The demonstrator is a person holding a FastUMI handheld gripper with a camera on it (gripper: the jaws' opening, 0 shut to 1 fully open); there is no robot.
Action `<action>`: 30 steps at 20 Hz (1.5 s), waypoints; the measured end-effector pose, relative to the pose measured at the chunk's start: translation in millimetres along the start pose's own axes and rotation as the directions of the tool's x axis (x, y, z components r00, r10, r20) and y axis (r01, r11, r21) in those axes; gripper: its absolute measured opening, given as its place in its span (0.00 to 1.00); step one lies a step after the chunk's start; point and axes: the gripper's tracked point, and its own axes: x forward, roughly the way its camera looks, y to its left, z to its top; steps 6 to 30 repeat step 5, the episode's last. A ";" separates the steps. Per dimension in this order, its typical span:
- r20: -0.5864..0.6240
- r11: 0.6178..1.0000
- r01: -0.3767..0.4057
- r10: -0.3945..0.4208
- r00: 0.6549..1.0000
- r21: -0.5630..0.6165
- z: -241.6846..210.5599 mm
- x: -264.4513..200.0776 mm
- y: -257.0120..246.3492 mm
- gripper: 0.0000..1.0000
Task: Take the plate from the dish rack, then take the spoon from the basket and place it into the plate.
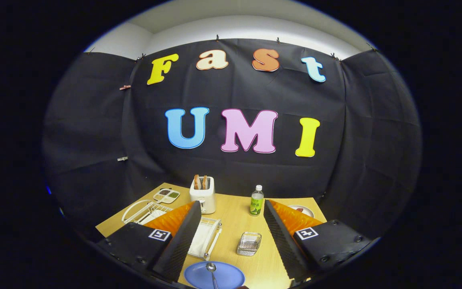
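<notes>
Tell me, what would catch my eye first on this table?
Probably the blue plate lying between the open tongs, with a spoon already in it. Just ahead sits a small wire basket, and beyond the tongs stand a white toaster holding toast and a green-labelled bottle.

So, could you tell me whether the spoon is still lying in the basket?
No, the spoon lies on the blue plate between the open gripper fingers, while the basket beyond it holds nothing.
</notes>
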 end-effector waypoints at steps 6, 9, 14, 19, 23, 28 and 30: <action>-0.009 1.000 0.003 -0.003 1.000 0.003 -6.6 -2.9 -0.8 0.96; -0.009 1.000 0.003 -0.003 1.000 0.003 -6.6 -2.9 -0.8 0.96; -0.009 1.000 0.003 -0.003 1.000 0.003 -6.6 -2.9 -0.8 0.96; -0.009 1.000 0.003 -0.003 1.000 0.003 -6.6 -2.9 -0.8 0.96; -0.009 1.000 0.003 -0.003 1.000 0.003 -6.6 -2.9 -0.8 0.96; -0.009 1.000 0.003 -0.003 1.000 0.003 -6.6 -2.9 -0.8 0.96; -0.009 1.000 0.003 -0.003 1.000 0.003 -6.6 -2.9 -0.8 0.96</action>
